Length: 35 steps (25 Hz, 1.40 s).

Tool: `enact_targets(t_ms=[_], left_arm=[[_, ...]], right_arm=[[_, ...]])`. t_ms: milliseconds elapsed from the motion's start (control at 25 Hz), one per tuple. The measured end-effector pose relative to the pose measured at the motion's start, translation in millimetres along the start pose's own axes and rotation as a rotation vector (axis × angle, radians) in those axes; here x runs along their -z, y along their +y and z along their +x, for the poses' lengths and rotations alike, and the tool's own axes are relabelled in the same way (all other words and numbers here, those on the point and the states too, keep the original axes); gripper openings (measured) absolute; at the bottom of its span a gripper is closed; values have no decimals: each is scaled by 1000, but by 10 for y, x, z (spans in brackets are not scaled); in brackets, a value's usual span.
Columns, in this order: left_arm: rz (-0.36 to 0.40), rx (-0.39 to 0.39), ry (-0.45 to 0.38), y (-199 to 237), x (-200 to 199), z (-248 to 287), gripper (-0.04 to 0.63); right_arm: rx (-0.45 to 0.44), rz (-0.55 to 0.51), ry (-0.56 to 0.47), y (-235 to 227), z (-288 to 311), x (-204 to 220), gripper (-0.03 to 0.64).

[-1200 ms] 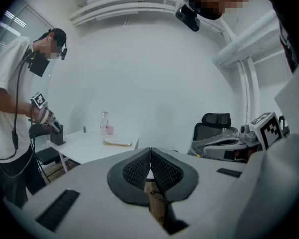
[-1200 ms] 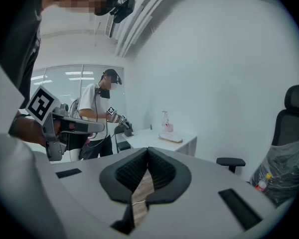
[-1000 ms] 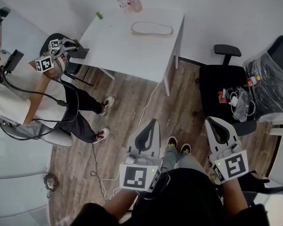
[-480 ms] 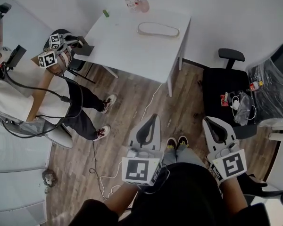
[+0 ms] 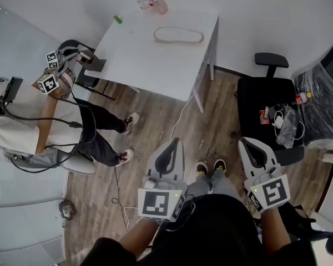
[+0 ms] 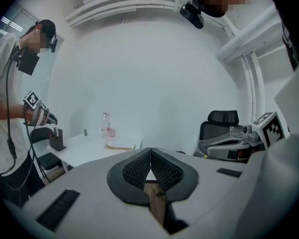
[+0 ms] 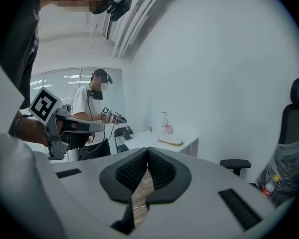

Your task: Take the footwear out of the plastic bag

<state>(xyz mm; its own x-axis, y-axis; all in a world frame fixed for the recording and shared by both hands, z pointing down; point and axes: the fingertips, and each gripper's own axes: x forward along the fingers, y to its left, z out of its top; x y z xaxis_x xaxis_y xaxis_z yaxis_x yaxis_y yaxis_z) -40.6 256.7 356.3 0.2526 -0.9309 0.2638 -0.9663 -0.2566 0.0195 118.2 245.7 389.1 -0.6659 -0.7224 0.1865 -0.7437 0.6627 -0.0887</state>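
In the head view, the left gripper [image 5: 176, 144] and the right gripper [image 5: 248, 144] are held side by side above the brown wooden floor [image 5: 155, 132], each with its two grey jaws drawn together to a point and nothing between the dark pads. The person's own dark shoes [image 5: 210, 168] show on the floor below, between the two pairs of jaws. Well ahead of both tips stands a white rectangular table [image 5: 155, 60], and on its far part lies a pale, sole-shaped flat piece of footwear [image 5: 178, 35]; whether a plastic bag wraps it cannot be made out. A black office chair [image 5: 263, 101] stands ahead of the right jaws and to their right. In the left gripper view, the ribbed black pads meet along one seam, fully closed on nothing, with only floor showing beneath them; the table and the footwear sit far beyond the tips, slightly to the left. In the right gripper view, the pads are likewise pressed together and empty, and the footwear lies on the table well past the tips, a little to the right.
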Motion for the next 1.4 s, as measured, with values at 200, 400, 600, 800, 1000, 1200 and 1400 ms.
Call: enact_targets(t_ms=[200, 400, 600, 800, 1000, 1200, 1400], left_arm=[[27, 4, -20, -107, -134, 133, 23], [18, 4, -59, -104, -236, 318, 23], [-11, 5, -66, 49, -255, 519, 23], [-34, 35, -79, 429, -365, 851, 23], [-48, 51, -99, 873, -541, 1145, 23], [-22, 74, -86, 1212, -570, 1268, 23], [-9, 87, -49, 1227, -442, 1404, 23]], right_arm=[[9, 12, -34, -180, 13, -67, 14], [5, 2, -42, -303, 162, -141, 15], [-38, 27, -23, -285, 393, -127, 14], [-63, 1, 0, -225, 899, -236, 14], [-95, -19, 26, -172, 1490, -370, 14], [-85, -28, 40, -127, 1854, -348, 14], [-60, 9, 64, -202, 1868, -217, 15]])
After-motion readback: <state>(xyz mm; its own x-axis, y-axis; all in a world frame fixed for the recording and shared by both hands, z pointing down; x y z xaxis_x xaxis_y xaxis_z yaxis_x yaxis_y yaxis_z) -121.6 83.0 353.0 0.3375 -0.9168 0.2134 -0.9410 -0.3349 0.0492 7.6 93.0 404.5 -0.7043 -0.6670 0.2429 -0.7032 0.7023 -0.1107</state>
